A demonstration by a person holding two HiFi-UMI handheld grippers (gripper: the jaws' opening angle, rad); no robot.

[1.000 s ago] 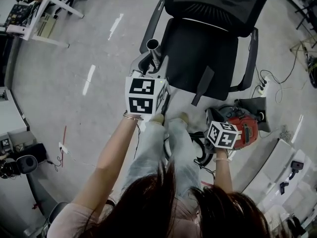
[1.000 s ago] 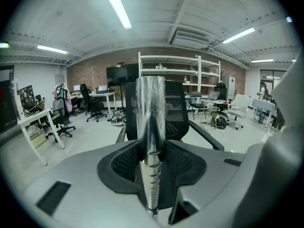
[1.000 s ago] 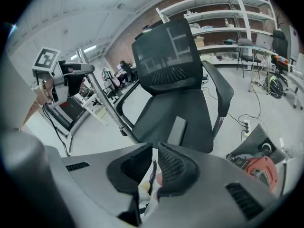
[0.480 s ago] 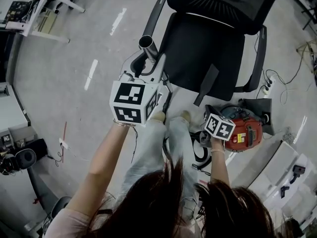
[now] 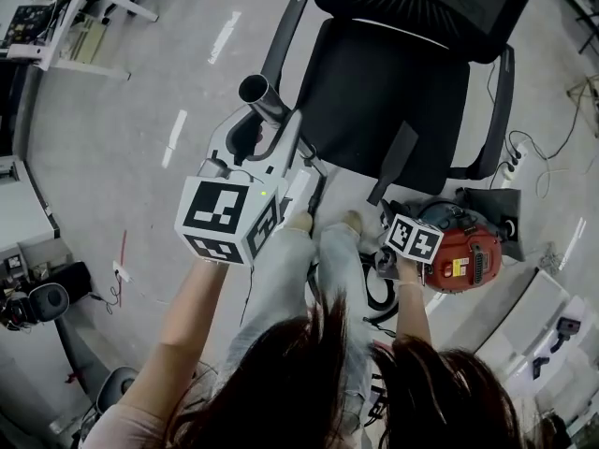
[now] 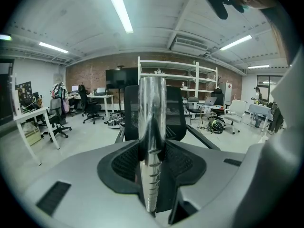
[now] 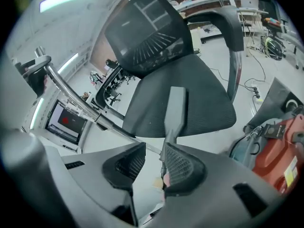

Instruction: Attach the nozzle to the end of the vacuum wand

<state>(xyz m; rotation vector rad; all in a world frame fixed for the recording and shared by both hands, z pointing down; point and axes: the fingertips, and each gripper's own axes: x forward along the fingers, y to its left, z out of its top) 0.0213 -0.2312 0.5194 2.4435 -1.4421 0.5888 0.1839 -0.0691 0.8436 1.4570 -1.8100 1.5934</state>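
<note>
My left gripper (image 5: 255, 129) is shut on the chrome vacuum wand (image 5: 255, 90); the tube runs up between its pads (image 6: 151, 160), open end (image 6: 152, 87) toward the chair. The grey flat nozzle (image 5: 393, 162) leans on the front of the chair seat. In the right gripper view the nozzle (image 7: 174, 109) rises from between the jaws of my right gripper (image 7: 154, 163). These jaws have just been opening. The nozzle's thin end lies against the right pad (image 7: 183, 167), with a gap to the left pad. In the head view, my right gripper (image 5: 388, 218) hangs below the nozzle's lower end.
A black office chair (image 5: 384, 92) stands right ahead. The red vacuum body (image 5: 463, 255) with hose and cables sits on the floor at the right. A white desk (image 5: 80, 26) is far left, and boxes (image 5: 547, 330) lie at the lower right.
The right gripper has come down toward the red vacuum body. The left gripper with the wand now shows larger and further left in the head view.
</note>
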